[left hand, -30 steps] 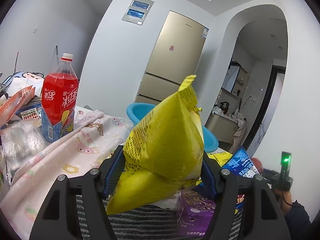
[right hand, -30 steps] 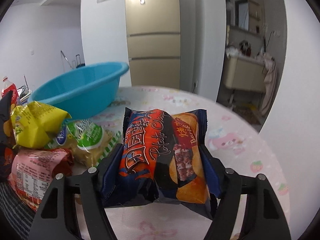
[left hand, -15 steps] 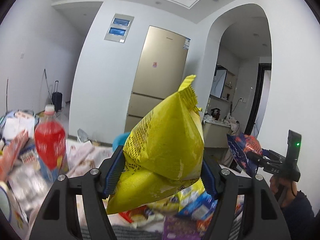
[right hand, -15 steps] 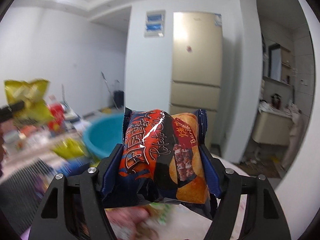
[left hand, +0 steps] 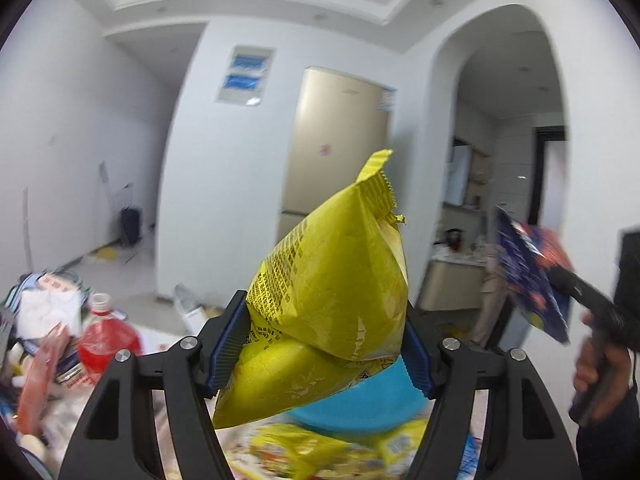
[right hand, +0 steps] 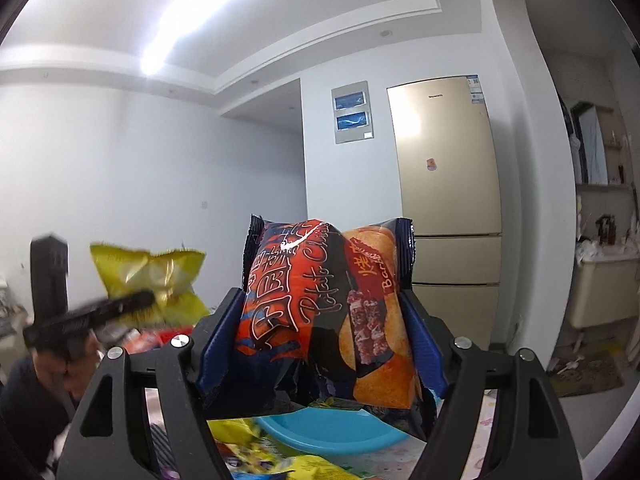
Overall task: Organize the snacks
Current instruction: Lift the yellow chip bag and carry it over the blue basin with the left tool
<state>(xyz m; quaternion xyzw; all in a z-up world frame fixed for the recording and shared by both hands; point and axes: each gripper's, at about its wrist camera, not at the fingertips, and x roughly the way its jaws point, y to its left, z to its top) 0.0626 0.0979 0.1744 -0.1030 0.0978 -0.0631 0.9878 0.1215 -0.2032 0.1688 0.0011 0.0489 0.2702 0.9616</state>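
Left hand-held gripper (left hand: 320,348) clamps yellow snack bag (left hand: 332,288), long axis upright.

My left fingers (left hand: 326,344) have a chip bag (left hand: 332,288) between them, raised above the table (left hand: 168,340). Below and behind that bag sits the basin (left hand: 360,404), with loose snack packets (left hand: 304,448) on the table before it. A bottle (left hand: 106,340) stands to the left among other clutter. Off to the right my right hand (left hand: 600,364) carries a second bag (left hand: 532,276) at about the same height. In the right view that second bag (right hand: 328,312) sits between my right fingers (right hand: 324,344), the basin (right hand: 332,428) below it, the fridge (right hand: 448,184) behind against the wall, and the first bag (right hand: 152,280) to the left.
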